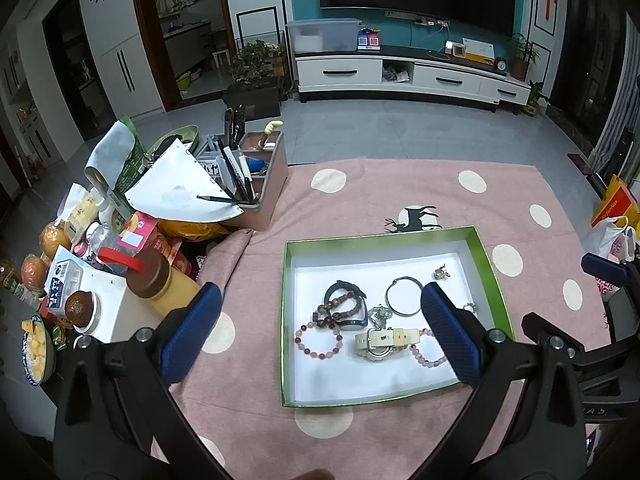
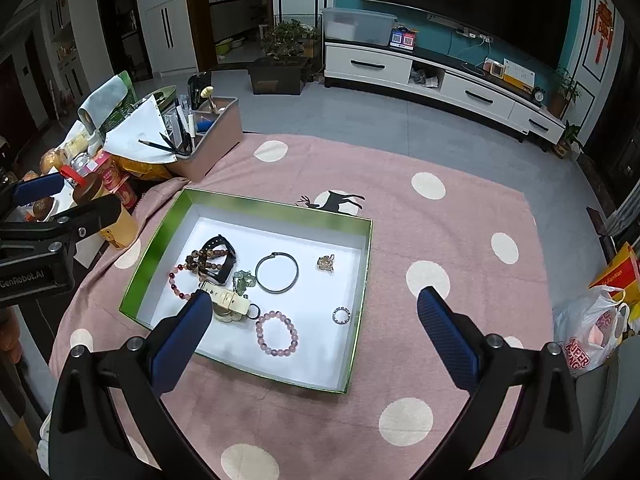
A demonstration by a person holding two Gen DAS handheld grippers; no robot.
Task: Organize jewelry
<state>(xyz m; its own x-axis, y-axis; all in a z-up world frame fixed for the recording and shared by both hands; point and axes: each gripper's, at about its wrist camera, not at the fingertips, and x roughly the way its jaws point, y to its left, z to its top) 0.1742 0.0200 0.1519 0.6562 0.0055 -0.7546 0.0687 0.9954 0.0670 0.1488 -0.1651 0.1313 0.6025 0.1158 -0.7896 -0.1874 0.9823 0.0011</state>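
Observation:
A green-rimmed box (image 1: pixel 384 238) (image 2: pixel 280 205) with a white floor lies on the pink dotted cloth. In it lie a dark metal bangle (image 1: pixel 404 296) (image 2: pixel 277 273), a black watch (image 1: pixel 347 304) (image 2: pixel 220 258), a brown bead bracelet (image 1: pixel 340 312), pink bead bracelets (image 1: pixel 318 340) (image 2: pixel 277 334), a cream watch (image 1: pixel 384 342) (image 2: pixel 230 304), a green pendant (image 2: pixel 244 280), a gold charm (image 2: pixel 326 263) and a small ring (image 2: pixel 341 315). My left gripper (image 1: pixel 320 334) is open and empty above the box's left half. My right gripper (image 2: pixel 314 332) is open and empty above the box's near right part.
A pink desk organizer (image 1: pixel 260 176) with pens and paper stands at the table's back left. Bottles, food packets and fruit (image 1: pixel 80 264) crowd the left edge. A plastic bag (image 2: pixel 592 332) sits at the right. The pink cloth (image 2: pixel 440 240) stretches right of the box.

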